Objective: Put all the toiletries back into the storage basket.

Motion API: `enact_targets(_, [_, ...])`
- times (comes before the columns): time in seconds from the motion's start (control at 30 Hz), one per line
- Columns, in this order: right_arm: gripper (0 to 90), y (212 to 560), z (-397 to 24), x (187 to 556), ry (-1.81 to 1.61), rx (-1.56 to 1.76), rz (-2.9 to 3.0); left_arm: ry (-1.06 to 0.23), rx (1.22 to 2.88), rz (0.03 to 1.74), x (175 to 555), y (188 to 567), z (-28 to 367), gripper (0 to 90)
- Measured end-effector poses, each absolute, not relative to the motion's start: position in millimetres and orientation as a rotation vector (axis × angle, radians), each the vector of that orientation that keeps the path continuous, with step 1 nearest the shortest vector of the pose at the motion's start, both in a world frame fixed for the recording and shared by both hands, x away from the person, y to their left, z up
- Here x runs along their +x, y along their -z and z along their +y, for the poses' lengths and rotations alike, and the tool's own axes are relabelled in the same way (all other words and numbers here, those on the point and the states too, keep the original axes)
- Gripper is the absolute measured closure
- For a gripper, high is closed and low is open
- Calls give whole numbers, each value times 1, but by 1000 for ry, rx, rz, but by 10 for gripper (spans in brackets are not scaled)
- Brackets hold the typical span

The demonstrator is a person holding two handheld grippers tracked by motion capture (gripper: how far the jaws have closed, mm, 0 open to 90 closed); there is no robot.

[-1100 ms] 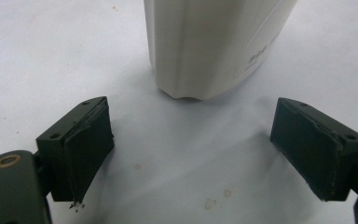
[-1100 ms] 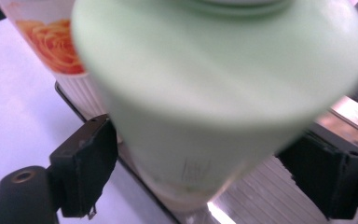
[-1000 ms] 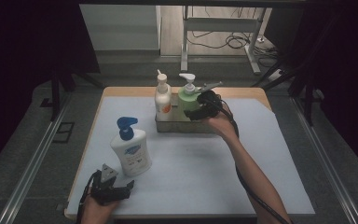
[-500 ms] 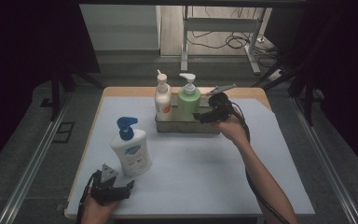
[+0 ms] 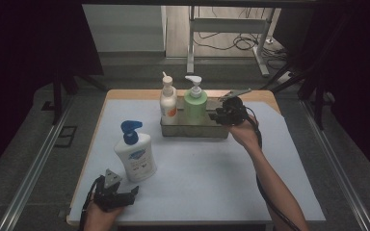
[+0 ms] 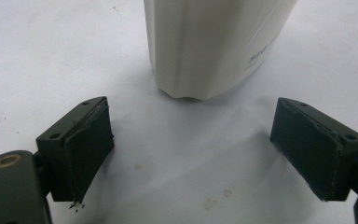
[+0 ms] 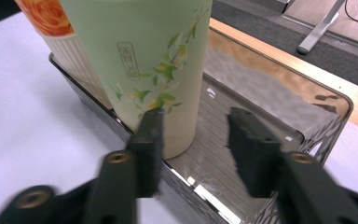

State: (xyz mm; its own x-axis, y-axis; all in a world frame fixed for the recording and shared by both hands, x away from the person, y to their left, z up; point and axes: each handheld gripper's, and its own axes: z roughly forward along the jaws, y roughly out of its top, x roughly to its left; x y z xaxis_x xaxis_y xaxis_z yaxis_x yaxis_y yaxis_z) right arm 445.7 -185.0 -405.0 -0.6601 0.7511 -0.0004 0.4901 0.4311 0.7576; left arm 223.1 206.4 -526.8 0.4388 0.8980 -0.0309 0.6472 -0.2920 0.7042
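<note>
Surroundings: dim room, dark curtains either side, cables on the floor beyond the white-covered surface.
Tray: metal tray at the far edge, holding an orange-label bottle and a green bottle, both upright.
Right gripper: beside the tray's empty end; jaws have just been closing, nothing between them, apart from the green bottle.
Left gripper: jaws wide apart, empty, low at the near edge.
White bottle: upright on the surface, just ahead of the left gripper, untouched.
Risk: a grip low on the white bottle may tip its tall pump top; the right gripper may nudge the green bottle when leaving.
</note>
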Motion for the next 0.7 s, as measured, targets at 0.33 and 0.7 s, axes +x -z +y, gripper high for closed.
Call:
enact_targets(0.33, [832, 419, -179, 461, -1043, 1098, 2342, -496, 2043, 1293, 223, 527, 206, 125])
enact_targets(0.7, [900, 428, -169, 478, -1044, 1171, 2343, -496, 2043, 1293, 223, 527, 207, 125])
